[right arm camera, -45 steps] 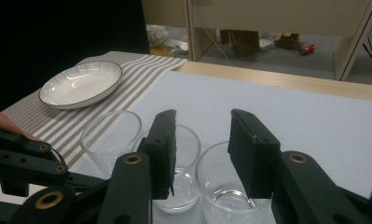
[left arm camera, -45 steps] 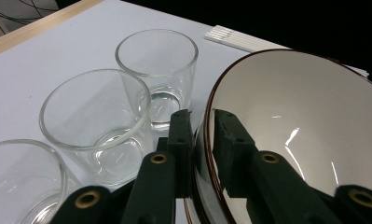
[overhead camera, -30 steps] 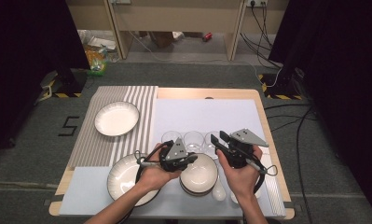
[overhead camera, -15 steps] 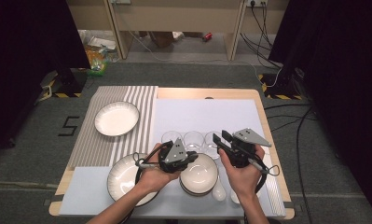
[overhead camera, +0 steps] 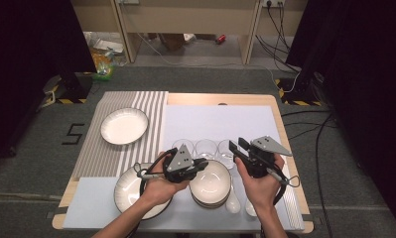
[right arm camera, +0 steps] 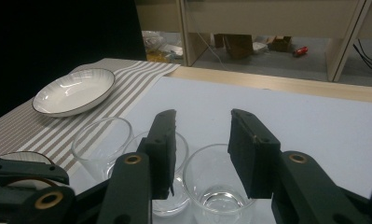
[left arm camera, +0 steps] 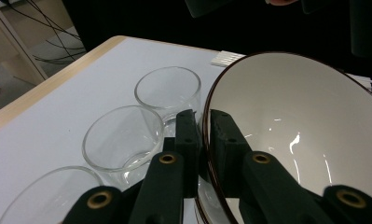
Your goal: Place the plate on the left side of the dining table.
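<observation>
**Top bowl pinched at the rim, lift not yet made**

Going L to R across the tabletop (overhead camera: 220, 106):

- Far-left area, on the striped mat (overhead camera: 131, 106): one shallow plate (overhead camera: 124, 125) sits alone, well apart from the rest. It looks like the only piece laid out so far, though that is a judgement.
- Near-left edge: a second plate (overhead camera: 128, 191) lies flat, partly under the person's left hand (overhead camera: 158, 188).
- Left claw (left arm camera: 203, 140): nearly closed, one jaw inside and one outside the rim of the top bowl (left arm camera: 305, 135). The pads press the thin wall w/ the dark rim line between them, so the grip is made. In the left gripper view the bowl looks tipped up toward the camera; whether it has cleared the stack can't be told.
- Near edge, centre: the bowl stack (overhead camera: 211, 184), w/ at least one more rim showing under the top one. Two white spoons (overhead camera: 232, 203) lie just right of it.
- Behind the stack, mid-tabletop: three clear glasses (overhead camera: 206, 148) in a row, empty and upright, all untouched.
- Right claw (right arm camera: 202, 149): jaws wide apart, holding nothing, hovering above and just short of the glasses; the right-hand glass (right arm camera: 216, 184) sits below the gap.

Status, as a judgement: early. Grip on the bowl done; still to do are the lift, carry and set-down. Remaining bowls, near plate, glasses and spoons are probably all still waiting.
</observation>
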`<state>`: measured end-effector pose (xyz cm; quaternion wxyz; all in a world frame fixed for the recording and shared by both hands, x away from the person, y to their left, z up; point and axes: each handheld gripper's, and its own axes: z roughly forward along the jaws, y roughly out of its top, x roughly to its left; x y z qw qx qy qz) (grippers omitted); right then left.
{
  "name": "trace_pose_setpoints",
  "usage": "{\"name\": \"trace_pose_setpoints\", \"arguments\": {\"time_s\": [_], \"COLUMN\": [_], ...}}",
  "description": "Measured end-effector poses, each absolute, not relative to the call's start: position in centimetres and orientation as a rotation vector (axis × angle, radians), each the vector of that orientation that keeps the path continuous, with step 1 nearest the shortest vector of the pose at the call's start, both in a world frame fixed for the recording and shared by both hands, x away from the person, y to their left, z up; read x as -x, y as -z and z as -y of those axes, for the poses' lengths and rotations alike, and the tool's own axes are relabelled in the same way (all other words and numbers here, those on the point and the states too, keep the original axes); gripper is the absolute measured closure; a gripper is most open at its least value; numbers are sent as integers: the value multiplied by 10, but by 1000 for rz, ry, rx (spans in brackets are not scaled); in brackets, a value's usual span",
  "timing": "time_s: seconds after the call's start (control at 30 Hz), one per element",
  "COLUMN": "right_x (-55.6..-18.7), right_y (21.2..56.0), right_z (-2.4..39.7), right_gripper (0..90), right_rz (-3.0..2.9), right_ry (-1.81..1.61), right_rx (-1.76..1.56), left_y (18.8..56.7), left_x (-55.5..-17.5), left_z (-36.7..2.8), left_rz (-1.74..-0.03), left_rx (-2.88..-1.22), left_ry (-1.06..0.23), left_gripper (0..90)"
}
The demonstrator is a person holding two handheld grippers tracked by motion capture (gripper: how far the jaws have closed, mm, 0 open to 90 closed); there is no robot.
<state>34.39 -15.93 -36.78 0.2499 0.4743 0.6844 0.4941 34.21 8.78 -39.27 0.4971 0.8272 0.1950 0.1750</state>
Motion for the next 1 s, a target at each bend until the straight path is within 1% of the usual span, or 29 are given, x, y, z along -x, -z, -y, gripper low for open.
{"name": "trace_pose_setpoints", "arguments": {"time_s": [1.0], "right_x": [-344], "right_y": [368], "right_z": [162], "right_gripper": [616], "right_rz": [-1854], "right_ry": [-1340], "right_rx": [-1287], "left_y": [374], "left_x": [-346], "left_z": [-124], "left_rz": [-576], "left_rx": [-1923], "left_ry": [-478], "left_gripper": [818]}}
